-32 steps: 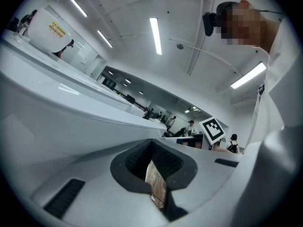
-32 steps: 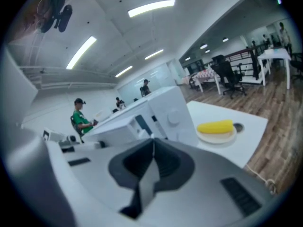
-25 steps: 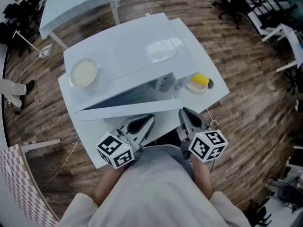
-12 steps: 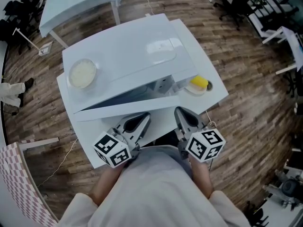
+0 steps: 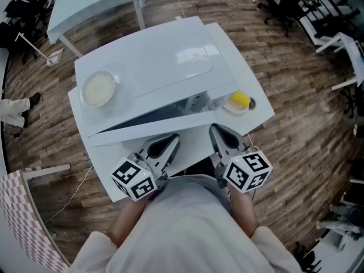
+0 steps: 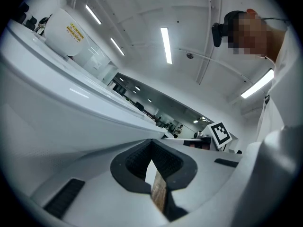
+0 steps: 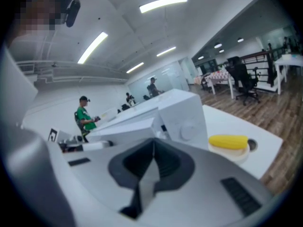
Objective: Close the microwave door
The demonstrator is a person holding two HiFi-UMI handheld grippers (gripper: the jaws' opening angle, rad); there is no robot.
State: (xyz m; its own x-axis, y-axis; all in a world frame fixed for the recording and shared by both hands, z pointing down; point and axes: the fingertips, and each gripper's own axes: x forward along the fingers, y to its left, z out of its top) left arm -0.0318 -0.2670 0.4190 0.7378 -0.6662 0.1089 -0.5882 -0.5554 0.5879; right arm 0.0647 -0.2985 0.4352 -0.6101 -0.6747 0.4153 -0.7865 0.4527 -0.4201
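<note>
Microwave door point(image 5: 153, 131), ajar and swung toward the near side, stood just beyond the left gripper point(image 5: 165, 147) and right gripper point(image 5: 219, 140), both with jaws pressed together and empty; this stiff, light, hinged panel probably needed only a push near its free right edge.

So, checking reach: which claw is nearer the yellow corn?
Right. The right claw is just short of the corn, slightly to its left; the left claw is farther left.

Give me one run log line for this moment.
microwave door: open | left gripper: shut, empty | right gripper: shut, empty
</note>
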